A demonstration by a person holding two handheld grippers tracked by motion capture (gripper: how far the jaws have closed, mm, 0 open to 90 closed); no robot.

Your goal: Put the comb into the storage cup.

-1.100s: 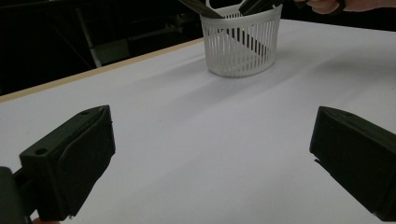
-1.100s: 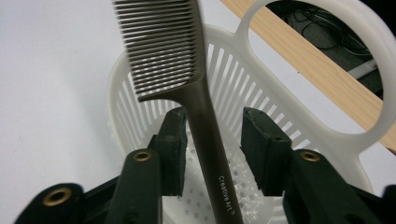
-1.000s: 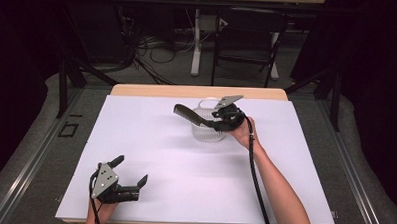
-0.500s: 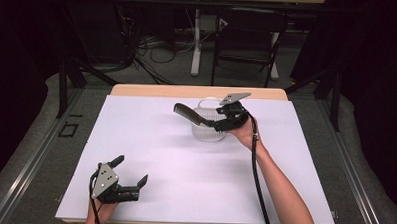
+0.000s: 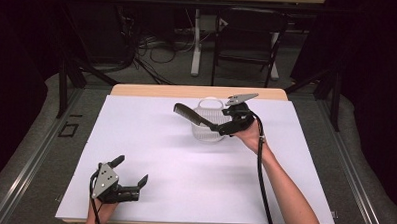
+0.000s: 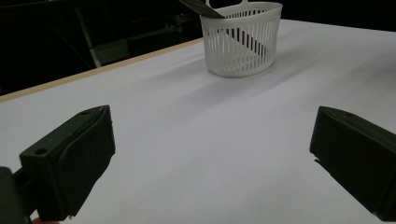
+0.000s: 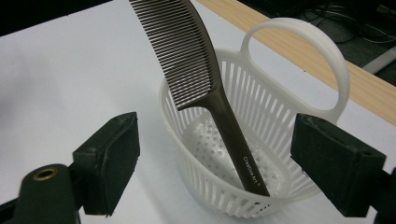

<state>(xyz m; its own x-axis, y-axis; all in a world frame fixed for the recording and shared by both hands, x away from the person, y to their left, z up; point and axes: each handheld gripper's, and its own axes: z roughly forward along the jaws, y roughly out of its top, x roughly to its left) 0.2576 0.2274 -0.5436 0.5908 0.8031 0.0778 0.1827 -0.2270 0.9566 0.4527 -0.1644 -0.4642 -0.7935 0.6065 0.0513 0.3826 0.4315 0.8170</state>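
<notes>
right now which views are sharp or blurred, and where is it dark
Right gripper view: the brown plastic comb in the white slotted plastic basket is crisp, the near black jaws soft. Left gripper view: the jaws blur, the background is dark. High view: the white table sheet is evenly lit, the surroundings black.

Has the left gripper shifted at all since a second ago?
No. The left gripper sits at the same spot near the front edge of the white table in the high view, fingers apart with nothing between them.

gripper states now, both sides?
Left gripper: open, empty, over the table.
Right gripper: open, fingers just opened, apart from the comb standing in the basket.
</notes>
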